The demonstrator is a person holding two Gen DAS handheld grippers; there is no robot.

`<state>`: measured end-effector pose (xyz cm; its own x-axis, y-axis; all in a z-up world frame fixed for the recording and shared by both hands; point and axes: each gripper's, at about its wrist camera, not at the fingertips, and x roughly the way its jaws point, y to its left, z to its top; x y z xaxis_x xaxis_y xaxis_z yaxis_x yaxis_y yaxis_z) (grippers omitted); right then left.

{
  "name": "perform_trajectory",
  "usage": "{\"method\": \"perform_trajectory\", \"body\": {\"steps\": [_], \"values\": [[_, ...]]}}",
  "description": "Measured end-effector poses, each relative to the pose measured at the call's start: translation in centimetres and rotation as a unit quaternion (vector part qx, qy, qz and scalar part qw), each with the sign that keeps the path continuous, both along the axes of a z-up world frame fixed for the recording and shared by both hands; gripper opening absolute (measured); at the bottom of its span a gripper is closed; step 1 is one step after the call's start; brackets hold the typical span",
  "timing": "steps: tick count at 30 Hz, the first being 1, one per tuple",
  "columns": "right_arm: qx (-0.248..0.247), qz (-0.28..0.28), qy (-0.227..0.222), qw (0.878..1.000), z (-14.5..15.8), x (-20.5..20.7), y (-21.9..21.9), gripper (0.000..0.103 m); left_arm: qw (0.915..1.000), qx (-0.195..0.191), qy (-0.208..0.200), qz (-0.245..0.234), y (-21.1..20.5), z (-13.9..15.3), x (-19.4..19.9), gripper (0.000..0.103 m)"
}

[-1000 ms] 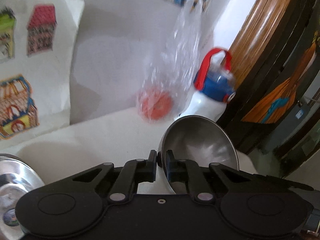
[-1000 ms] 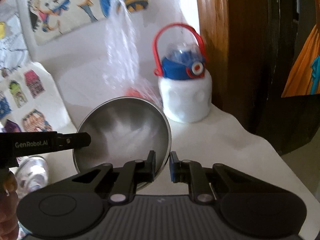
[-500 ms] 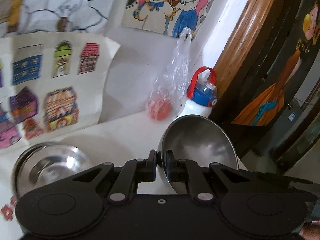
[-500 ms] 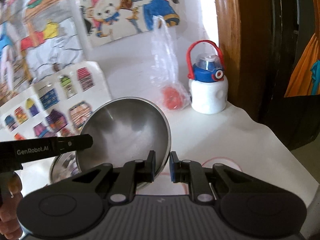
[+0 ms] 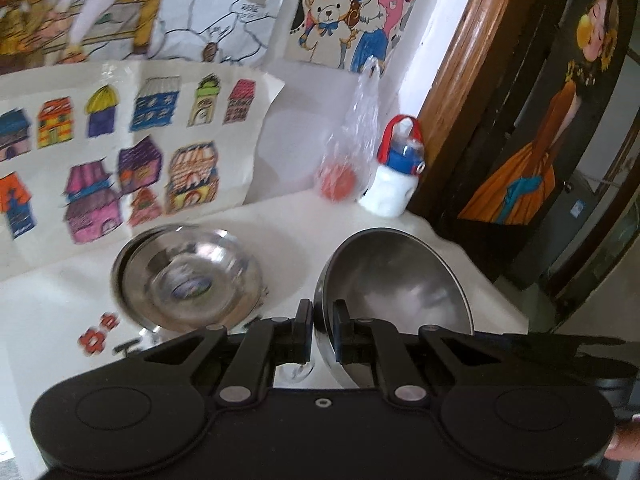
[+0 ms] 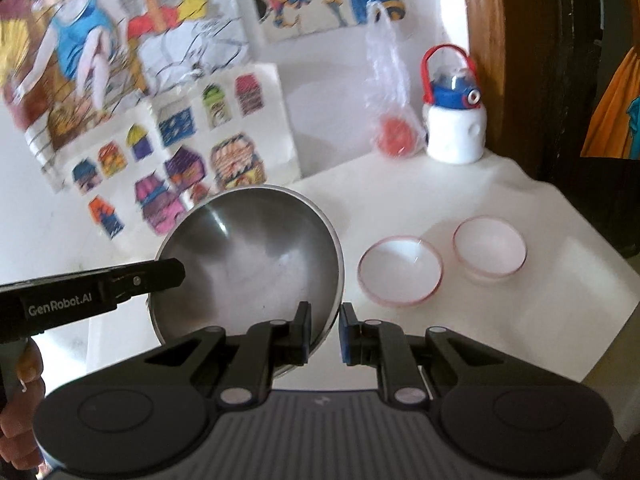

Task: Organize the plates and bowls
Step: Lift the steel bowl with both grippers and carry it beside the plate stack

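We are holding a large steel bowl point(image 5: 394, 280) tilted on edge, lifted above the white bench point(image 6: 520, 320); the left tongs point(image 5: 320, 326) are pinching its rim at the lower centre of the left view. In the right view the same bowl point(image 6: 256, 256) is filling the middle-left, and the right tongs point(image 6: 323, 330) are standing parted, one finger behind the rim and the other beside it, not clamping. The left gripper is reaching in from the left edge of that view.

At centre-left in the left view a stack of shiny steel bowls point(image 5: 188, 276) is sitting on the bench, just beside the held bowl. To the right in the right view two small white bowls with pink rims point(image 6: 400, 272) point(image 6: 489, 250) are resting side by side, near the bench's right edge, which is falling away at the right of the frame. Bare bench is showing behind them.

Toward the upper right, against the wall, a clear plastic bag with an orange ball point(image 6: 394, 140) is leaning next to a white bottle with a blue lid and red handle point(image 6: 454, 120). Coloured drawings of houses point(image 5: 132, 152) are leaning on the wall at the upper left.
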<state>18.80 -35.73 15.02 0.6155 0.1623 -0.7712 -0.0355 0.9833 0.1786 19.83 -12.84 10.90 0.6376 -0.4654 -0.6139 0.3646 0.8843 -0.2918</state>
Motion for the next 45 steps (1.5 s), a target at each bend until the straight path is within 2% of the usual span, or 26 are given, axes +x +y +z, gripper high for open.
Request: {"method": "perform_trajectory", "body": {"steps": [8,20,30,45], "values": [[0.008,0.021,0.047,0.999,-3.6,-1.9,1.9,0.017,0.9999,0.017,0.002,0.0,2.8,-1.8,-3.5,0.011],[0.004,0.065,0.094,0.993,-6.4,-2.7,4.8,0.018,0.9971,0.061,0.044,0.009,5.2,-6.4,-5.0,0.011],[0.003,0.084,0.105,0.991,-7.0,-1.7,6.0,0.018,0.9937,0.082,0.075,0.016,6.8,-8.1,-4.8,0.011],[0.015,0.089,0.101,0.991,-7.7,-0.6,5.8,0.02,0.9926,0.087,0.081,0.024,6.7,-8.9,-3.4,0.011]]}}
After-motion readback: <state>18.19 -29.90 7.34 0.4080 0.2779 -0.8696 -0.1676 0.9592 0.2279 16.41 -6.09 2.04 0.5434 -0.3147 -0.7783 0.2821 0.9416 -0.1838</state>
